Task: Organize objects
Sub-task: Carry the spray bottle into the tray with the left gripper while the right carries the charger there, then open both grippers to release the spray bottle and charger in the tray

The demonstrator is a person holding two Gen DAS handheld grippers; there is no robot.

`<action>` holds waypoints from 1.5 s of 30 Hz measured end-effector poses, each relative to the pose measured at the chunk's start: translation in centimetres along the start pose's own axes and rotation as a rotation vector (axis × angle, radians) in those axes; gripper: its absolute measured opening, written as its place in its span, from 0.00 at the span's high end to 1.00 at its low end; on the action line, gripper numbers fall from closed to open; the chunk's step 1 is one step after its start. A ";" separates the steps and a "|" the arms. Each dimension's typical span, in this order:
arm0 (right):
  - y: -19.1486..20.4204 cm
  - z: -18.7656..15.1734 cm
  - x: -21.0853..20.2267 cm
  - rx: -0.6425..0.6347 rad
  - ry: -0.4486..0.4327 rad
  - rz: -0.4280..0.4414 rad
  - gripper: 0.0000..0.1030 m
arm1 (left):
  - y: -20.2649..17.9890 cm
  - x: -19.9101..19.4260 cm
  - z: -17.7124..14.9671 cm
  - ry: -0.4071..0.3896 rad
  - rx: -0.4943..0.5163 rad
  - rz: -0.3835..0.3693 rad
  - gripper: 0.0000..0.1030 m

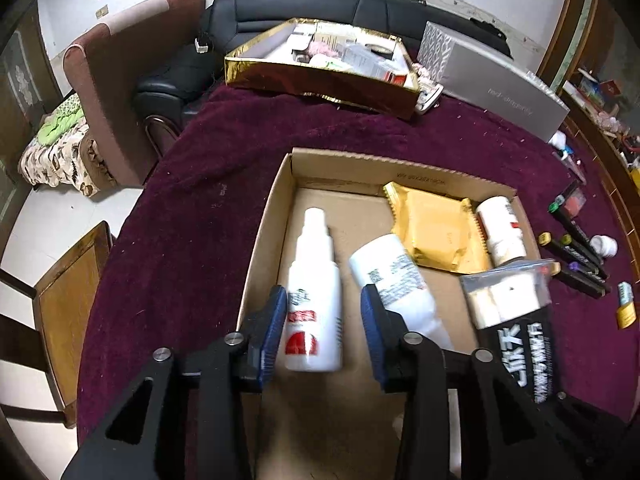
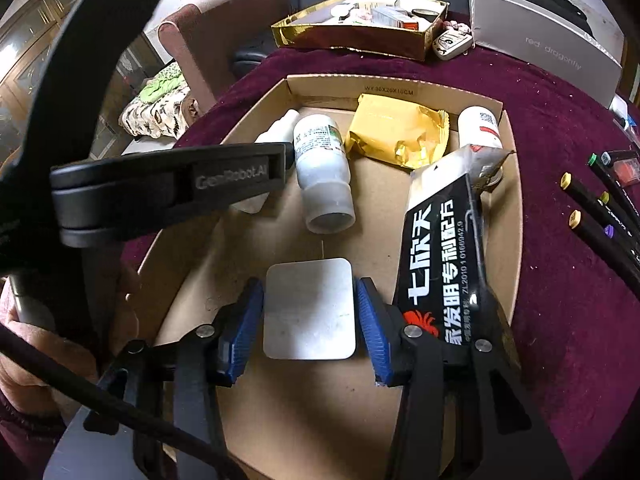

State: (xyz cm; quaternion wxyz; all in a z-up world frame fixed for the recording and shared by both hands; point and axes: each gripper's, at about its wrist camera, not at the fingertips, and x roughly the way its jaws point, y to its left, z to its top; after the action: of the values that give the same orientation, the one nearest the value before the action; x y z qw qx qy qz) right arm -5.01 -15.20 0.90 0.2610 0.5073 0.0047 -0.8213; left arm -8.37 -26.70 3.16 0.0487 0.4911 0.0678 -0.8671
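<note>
A cardboard box (image 1: pixel 264 236) (image 2: pixel 516 240) sits on the maroon cloth. In the left wrist view a white spray bottle (image 1: pixel 314 280) with a red label lies inside it, between the blue pads of my left gripper (image 1: pixel 324 291). The left pad is against the bottle and a gap shows at the right pad, so the gripper is open. My right gripper (image 2: pixel 310 282) is low over the box, shut on a white flat case (image 2: pixel 310 312) with rounded corners. One finger (image 2: pixel 240 172) of the left gripper crosses the right wrist view and partly hides the spray bottle (image 2: pixel 276 130).
The box also holds a white pill bottle (image 1: pixel 390 276) (image 2: pixel 320 168), a gold foil packet (image 1: pixel 436 232), a small white bottle (image 1: pixel 502 228) and a black printed packet (image 2: pixel 444 268). Behind stand a gold tray (image 1: pixel 320 80) and a grey shoebox (image 1: pixel 500 88). Markers (image 2: pixel 600 208) lie to the right.
</note>
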 end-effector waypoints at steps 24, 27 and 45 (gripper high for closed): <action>-3.2 -6.3 -9.4 0.034 -0.162 0.009 0.48 | -5.7 -12.0 -4.2 -0.273 0.135 0.111 0.49; -5.4 -7.5 -10.7 0.081 -0.180 -0.004 0.47 | -7.4 -12.9 -4.6 -0.287 0.164 0.096 0.49; -26.2 -15.7 -21.1 0.585 -0.377 -0.141 0.47 | -20.9 -12.8 -9.6 -0.219 0.340 -0.158 0.49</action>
State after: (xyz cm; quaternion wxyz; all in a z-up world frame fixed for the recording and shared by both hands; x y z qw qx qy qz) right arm 4.04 20.68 4.21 0.0436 0.3984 -0.2441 -0.8830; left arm 3.15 -4.32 10.68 -0.0960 0.3883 -0.0469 -0.9153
